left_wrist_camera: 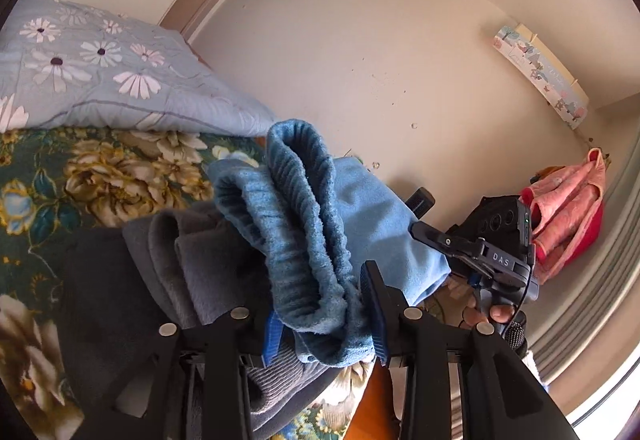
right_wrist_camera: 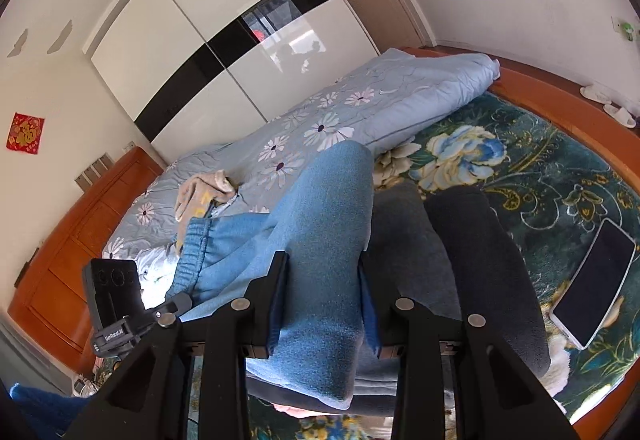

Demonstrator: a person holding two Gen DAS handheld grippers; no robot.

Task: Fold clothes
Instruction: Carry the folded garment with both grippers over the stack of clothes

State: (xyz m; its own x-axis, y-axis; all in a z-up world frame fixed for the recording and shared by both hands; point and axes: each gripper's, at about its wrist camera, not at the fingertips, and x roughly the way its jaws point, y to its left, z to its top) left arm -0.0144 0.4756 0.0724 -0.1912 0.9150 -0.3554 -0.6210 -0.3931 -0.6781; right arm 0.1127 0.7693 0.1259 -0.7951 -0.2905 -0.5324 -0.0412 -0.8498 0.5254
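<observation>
Blue fleece trousers [left_wrist_camera: 304,216] hang between both grippers above the bed. My left gripper [left_wrist_camera: 320,316] is shut on their ribbed waistband, which bunches up between the fingers. My right gripper [right_wrist_camera: 324,300] is shut on a fold of the same blue trousers [right_wrist_camera: 320,224]. The right gripper [left_wrist_camera: 480,252] also shows in the left wrist view, to the right of the cloth. The left gripper [right_wrist_camera: 136,304] shows in the right wrist view, low on the left. Folded grey and dark garments [right_wrist_camera: 472,252] lie under the trousers on the bed; they also show in the left wrist view [left_wrist_camera: 168,264].
The bed has a green floral sheet [right_wrist_camera: 540,168] and a light blue flowered quilt [right_wrist_camera: 360,108]. A phone [right_wrist_camera: 592,280] lies on the sheet at the right. A beige garment [right_wrist_camera: 204,188] lies on the quilt. A pink garment [left_wrist_camera: 568,212] hangs by the wall. A wardrobe [right_wrist_camera: 224,52] stands behind.
</observation>
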